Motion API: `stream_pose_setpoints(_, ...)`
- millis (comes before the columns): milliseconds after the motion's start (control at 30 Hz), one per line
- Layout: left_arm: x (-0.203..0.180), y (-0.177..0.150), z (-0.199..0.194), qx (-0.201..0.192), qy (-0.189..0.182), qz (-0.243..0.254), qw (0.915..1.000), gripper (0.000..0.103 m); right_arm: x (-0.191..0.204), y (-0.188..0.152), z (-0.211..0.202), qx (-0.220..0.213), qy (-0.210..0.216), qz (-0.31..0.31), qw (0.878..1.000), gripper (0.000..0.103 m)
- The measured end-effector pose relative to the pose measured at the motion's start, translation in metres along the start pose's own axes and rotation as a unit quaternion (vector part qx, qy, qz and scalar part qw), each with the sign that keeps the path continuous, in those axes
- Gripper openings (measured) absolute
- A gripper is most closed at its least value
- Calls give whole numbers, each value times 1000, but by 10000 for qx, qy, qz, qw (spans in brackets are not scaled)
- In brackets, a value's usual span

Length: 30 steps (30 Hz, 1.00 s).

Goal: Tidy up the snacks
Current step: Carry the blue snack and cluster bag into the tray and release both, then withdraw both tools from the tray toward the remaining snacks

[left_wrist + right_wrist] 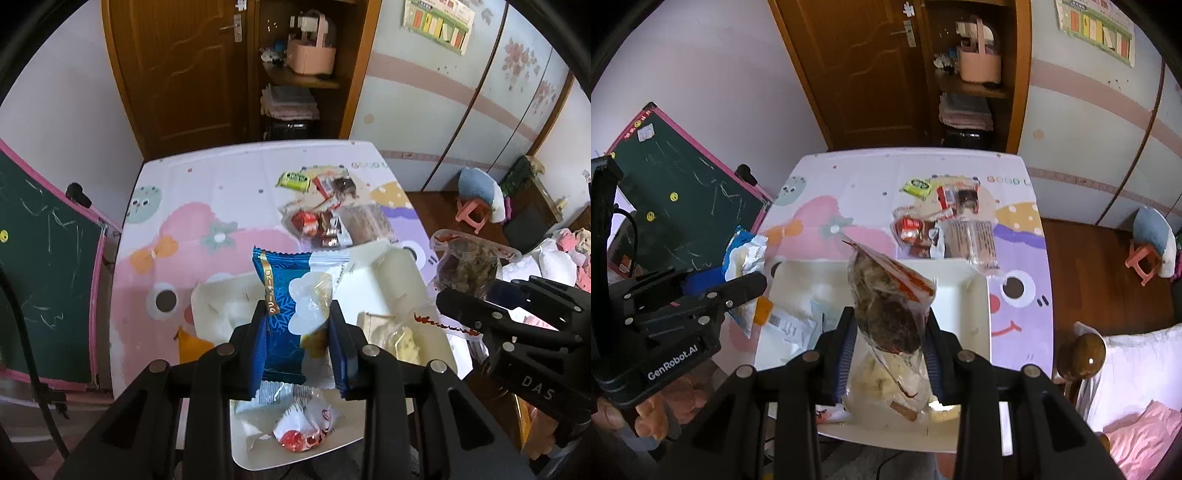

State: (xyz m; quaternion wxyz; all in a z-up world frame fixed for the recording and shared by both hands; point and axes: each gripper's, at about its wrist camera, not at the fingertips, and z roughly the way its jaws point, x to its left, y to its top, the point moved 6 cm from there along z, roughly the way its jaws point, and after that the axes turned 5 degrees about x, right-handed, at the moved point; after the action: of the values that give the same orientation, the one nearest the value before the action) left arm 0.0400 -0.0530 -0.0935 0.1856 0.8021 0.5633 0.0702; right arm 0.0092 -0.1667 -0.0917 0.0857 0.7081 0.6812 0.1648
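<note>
Blue and crinkly, the light snack packet (282, 295) sits clamped in the left hand-held gripper (295, 350), while the right hand-held gripper (890, 354) squeezes a soft clear snack bag (886, 306) at its middle.

Brown wooden door (192, 74) behind; green chalkboard (44, 266) left; pale floral wardrobe (461, 110) right.

Two tongs (295, 343), one tray (975, 295)

Bare tablecloth (177, 206) lies open to my left; ahead, the loose snack pile (945, 218) blocks the far side, and the white tray (975, 295) fills the space beneath me.
</note>
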Motion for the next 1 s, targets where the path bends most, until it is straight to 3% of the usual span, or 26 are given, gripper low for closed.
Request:
stream_pose_setpoints(733,2,-41,59,661,91,-12,9978,29,0,-37,52,750,-182,130,9969,36)
stream_pose_setpoints(833,0,-43,63,682,223,49,9974,44,-2,-39,57,820,-226,171,9962,36)
stream_pose_setpoints(900,-2,-44,64,676,291,48,9973,84,-4,-39,59,838,-314,188,9958,37)
stream_pose_setpoints(1000,-4,-44,61,550,340,87,9979,86,-8,-39,61,843,-411,253,9953,43)
